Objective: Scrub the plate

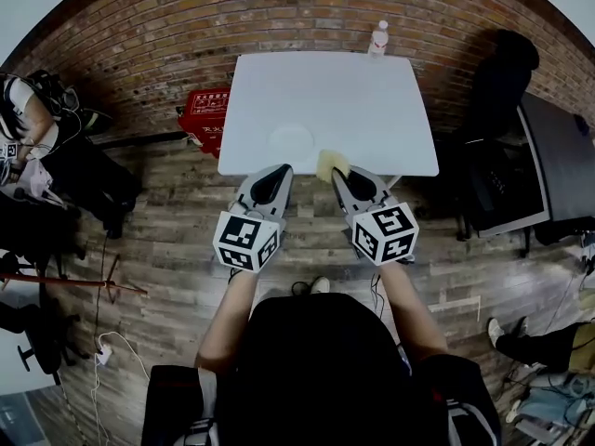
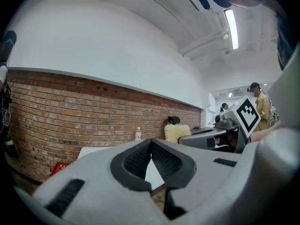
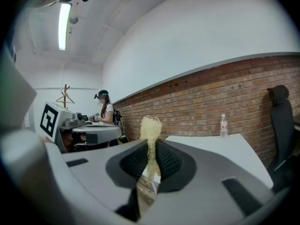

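Observation:
A white round plate (image 1: 291, 140) lies near the front edge of the white table (image 1: 372, 100). My left gripper (image 1: 278, 173) is shut with nothing between its jaws, just short of the table's front edge and below the plate. The same left gripper (image 2: 151, 154) shows its pads meeting. My right gripper (image 1: 337, 175) is shut on a pale yellow sponge (image 1: 331, 163), held at the table's front edge, right of the plate. In the right gripper view the sponge (image 3: 151, 129) sticks up from between the jaws of the right gripper (image 3: 151, 159).
A clear water bottle (image 1: 378, 37) stands at the table's far edge against the brick wall. A red crate (image 1: 206, 114) sits on the floor left of the table. A black chair (image 1: 502, 82) and a dark desk (image 1: 558, 165) stand to the right. Bags and cables lie at left.

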The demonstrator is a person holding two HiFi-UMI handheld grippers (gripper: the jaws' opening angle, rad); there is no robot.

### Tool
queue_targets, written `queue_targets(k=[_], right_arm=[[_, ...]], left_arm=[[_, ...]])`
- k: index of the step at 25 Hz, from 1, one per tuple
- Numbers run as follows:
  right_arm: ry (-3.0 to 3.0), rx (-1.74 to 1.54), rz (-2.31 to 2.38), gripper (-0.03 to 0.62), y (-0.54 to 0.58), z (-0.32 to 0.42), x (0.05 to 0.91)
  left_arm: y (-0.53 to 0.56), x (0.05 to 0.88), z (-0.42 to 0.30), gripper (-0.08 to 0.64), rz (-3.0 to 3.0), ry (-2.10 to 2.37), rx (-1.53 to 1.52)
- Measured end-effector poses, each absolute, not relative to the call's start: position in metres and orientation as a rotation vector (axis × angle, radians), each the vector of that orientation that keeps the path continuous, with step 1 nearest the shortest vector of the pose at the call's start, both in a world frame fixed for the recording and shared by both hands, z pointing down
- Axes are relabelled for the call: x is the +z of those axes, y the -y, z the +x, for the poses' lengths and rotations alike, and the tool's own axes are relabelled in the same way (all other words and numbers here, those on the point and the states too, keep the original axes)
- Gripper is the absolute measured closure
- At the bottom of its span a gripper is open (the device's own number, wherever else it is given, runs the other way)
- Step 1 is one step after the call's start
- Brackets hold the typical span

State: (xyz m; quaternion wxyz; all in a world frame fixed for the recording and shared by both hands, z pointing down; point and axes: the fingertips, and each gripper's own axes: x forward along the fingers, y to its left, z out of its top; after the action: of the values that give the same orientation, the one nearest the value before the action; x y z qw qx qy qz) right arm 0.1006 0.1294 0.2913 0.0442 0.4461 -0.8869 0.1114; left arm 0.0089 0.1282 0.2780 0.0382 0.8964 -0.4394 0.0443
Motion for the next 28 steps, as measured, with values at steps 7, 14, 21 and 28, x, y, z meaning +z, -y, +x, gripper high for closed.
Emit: queue_targets(k=[7, 14, 21, 28], right_arm=[[2.744, 0.354, 1.311, 0.546, -0.119, 0.103, 0.297], [2.761, 0.368, 1.285, 0.546, -0.098, 0.101, 0.298], [2.759, 0.372, 1.289, 0.546, -0.074, 0.092, 0.299], [2.75, 0.354, 1.311, 0.546, -0.034, 0.083, 0.292]], left_arm=[[-0.123, 0.285, 0.014, 0.541, 2.71, 1.415, 0.153], [-0.109, 0.29, 0.005, 0.541, 2.681, 1.457, 0.179], [-0.082, 0.292, -0.002, 0.541, 2.685, 1.446, 0.174], [-0.04, 0.284, -0.011, 0.541, 2.703, 1.431, 0.154]])
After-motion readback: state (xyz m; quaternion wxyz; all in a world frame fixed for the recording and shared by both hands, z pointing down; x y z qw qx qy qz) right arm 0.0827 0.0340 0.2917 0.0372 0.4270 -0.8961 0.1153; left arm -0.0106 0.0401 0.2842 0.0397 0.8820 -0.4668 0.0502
